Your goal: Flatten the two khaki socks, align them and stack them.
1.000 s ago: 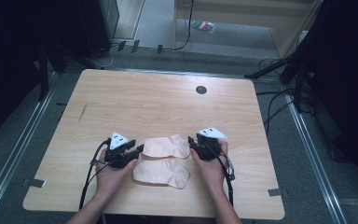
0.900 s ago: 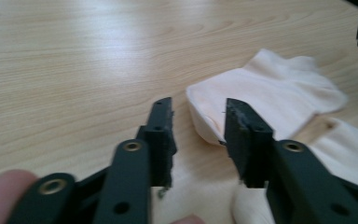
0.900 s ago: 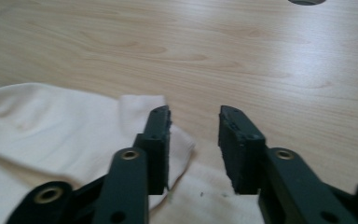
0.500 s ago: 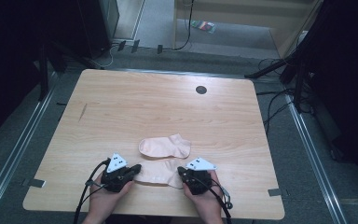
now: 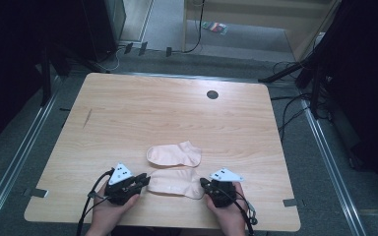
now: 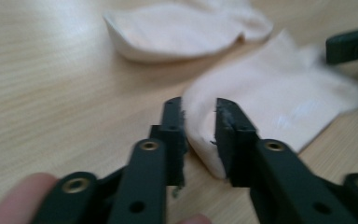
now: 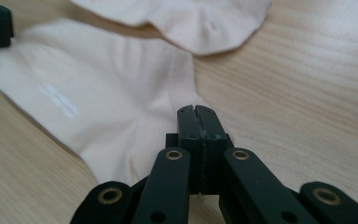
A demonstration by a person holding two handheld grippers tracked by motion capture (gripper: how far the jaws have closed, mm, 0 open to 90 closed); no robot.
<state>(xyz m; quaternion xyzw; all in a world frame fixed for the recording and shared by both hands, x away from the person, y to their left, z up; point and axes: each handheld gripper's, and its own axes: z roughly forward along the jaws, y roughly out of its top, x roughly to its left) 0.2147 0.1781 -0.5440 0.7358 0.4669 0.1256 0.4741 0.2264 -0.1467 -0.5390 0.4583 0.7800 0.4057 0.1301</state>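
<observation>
Two pale pink socks lie on the wooden table (image 5: 177,108). The far sock (image 5: 173,153) lies flat and free. The near sock (image 5: 177,181) stretches between my grippers by the front edge. My left gripper (image 5: 145,181) has the toe end between its jaws; in the left gripper view the near sock (image 6: 279,98) fills the narrow gap of the left gripper (image 6: 199,109). My right gripper (image 5: 204,183) is on the other end; in the right gripper view creases in the near sock (image 7: 98,88) run to the pressed-together tips of the right gripper (image 7: 196,111).
A round black hole (image 5: 212,94) sits in the table's far right part. A short dark mark (image 5: 87,117) is on the left. The front edge lies just under both hands. The far sock (image 6: 182,28) is a short gap beyond the near one.
Both grippers have drawn back toward the front edge, and the near sock came with them, away from the far sock. Over the last half second little has moved.
</observation>
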